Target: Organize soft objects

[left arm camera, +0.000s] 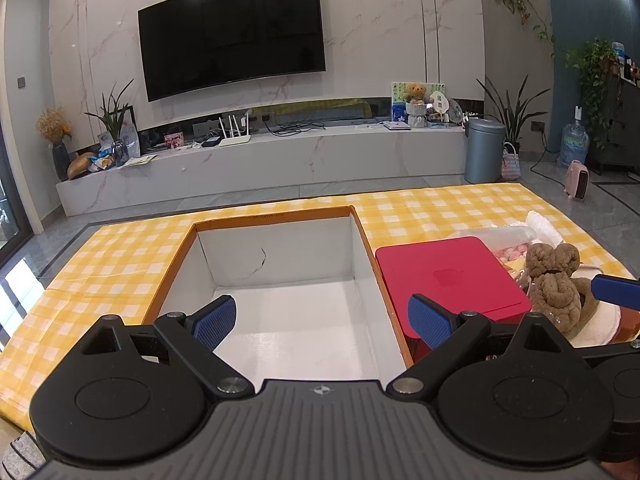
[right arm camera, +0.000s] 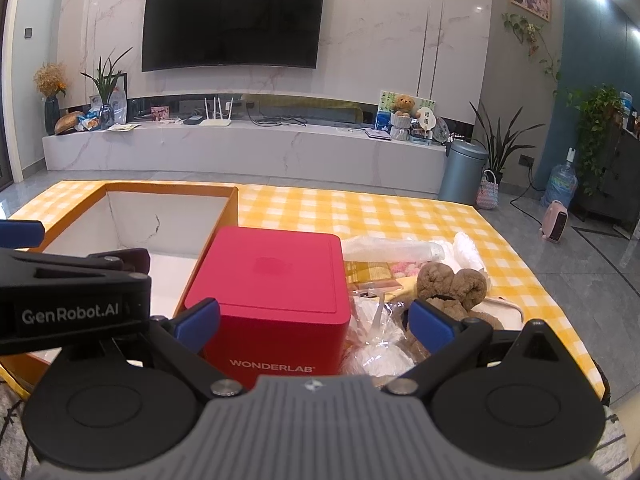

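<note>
Hovering left gripper (left arm camera: 322, 326) spread over white box (left arm camera: 280, 256), right gripper (right arm camera: 316, 322) spread

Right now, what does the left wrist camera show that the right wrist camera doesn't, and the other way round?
Only the left wrist view shows the whole white floor of the orange-rimmed box, seen between the open fingers of the left gripper.

Only the right wrist view shows the WONDERLAB lettering on the front of the red box, the knotted clear bag beside it, and the open right gripper straddling them.

Both show the brown plush toy, the yellow checked cloth and the television.
</note>
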The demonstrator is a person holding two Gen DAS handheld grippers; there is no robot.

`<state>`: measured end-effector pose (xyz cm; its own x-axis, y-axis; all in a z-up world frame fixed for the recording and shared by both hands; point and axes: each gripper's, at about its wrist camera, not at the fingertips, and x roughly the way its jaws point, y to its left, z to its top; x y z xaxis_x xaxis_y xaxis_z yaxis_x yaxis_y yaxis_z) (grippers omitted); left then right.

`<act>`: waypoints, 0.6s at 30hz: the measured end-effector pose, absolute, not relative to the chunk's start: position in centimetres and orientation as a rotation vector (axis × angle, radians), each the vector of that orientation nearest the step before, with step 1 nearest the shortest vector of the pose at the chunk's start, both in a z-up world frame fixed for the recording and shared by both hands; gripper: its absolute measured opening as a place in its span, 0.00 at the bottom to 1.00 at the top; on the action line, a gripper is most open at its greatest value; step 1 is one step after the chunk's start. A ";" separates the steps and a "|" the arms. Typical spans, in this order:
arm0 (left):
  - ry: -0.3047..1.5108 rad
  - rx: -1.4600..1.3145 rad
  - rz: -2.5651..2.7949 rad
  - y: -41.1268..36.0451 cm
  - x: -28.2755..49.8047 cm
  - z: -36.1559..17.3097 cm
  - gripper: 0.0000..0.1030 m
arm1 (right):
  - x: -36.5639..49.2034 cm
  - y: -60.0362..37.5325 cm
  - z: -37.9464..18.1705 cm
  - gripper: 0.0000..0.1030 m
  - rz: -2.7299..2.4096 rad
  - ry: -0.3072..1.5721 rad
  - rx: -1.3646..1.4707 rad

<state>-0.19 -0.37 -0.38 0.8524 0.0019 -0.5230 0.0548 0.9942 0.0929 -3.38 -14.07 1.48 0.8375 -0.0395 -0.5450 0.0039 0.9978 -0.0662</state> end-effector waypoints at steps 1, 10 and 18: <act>0.551 0.109 -0.028 -0.4 -0.2 -0.4 1.00 | -3.4 -14.1 1.4 0.96 -0.025 0.579 -0.066; 0.565 0.086 -0.043 -0.7 -0.2 -0.1 1.00 | -3.6 -14.7 1.6 0.96 -0.026 0.575 -0.050; 0.554 0.085 -0.047 -1.8 -0.5 0.2 1.00 | -3.9 -16.0 1.6 0.96 -0.032 0.577 -0.006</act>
<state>-0.55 -1.76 0.16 0.8495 -0.0218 -0.5271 0.0677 0.9954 0.0680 -3.92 -16.00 1.60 0.8378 -0.0318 -0.5450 0.0285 0.9995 -0.0145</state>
